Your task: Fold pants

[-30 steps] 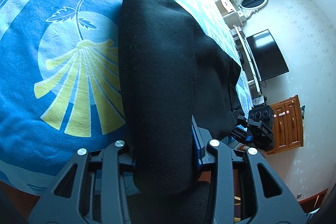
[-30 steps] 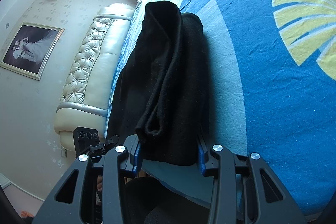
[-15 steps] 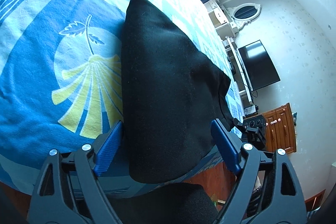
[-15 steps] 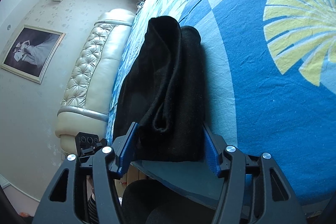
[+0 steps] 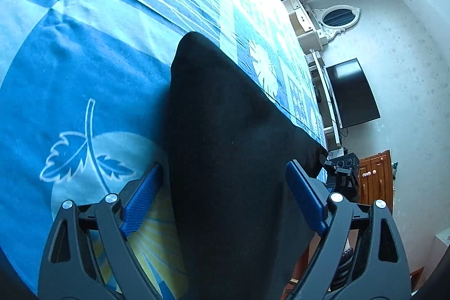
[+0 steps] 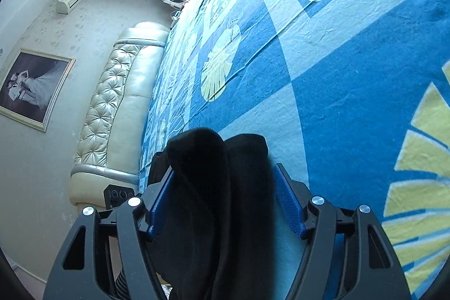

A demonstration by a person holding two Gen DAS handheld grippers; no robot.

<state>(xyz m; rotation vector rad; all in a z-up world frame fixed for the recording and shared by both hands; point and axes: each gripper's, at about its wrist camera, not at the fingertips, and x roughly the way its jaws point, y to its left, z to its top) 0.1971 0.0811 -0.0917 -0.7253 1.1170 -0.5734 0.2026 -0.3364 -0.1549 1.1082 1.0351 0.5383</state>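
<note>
The black pants (image 5: pixel 225 145) lie folded in a thick bundle on the blue patterned bedspread (image 5: pixel 70 89). My left gripper (image 5: pixel 223 173) is open, its blue pads standing apart on either side of the bundle's near end. In the right wrist view the folded pants (image 6: pixel 216 187) show layered edges between the jaws of my right gripper (image 6: pixel 222 176), which is open with the blue pads just clear of the cloth. The right gripper also shows in the left wrist view (image 5: pixel 341 173), at the bundle's far end.
The bedspread (image 6: pixel 337 75) stretches away from the pants. A padded cream headboard (image 6: pixel 118 103) runs along one side. A dark TV (image 5: pixel 351 94), a white mirror (image 5: pixel 336 17) and a wooden cabinet (image 5: pixel 374 179) stand past the bed's edge.
Both grippers were shut on the pants one second ago and have opened. Both have pulled back, so the bundle now lies released on the bed.
</note>
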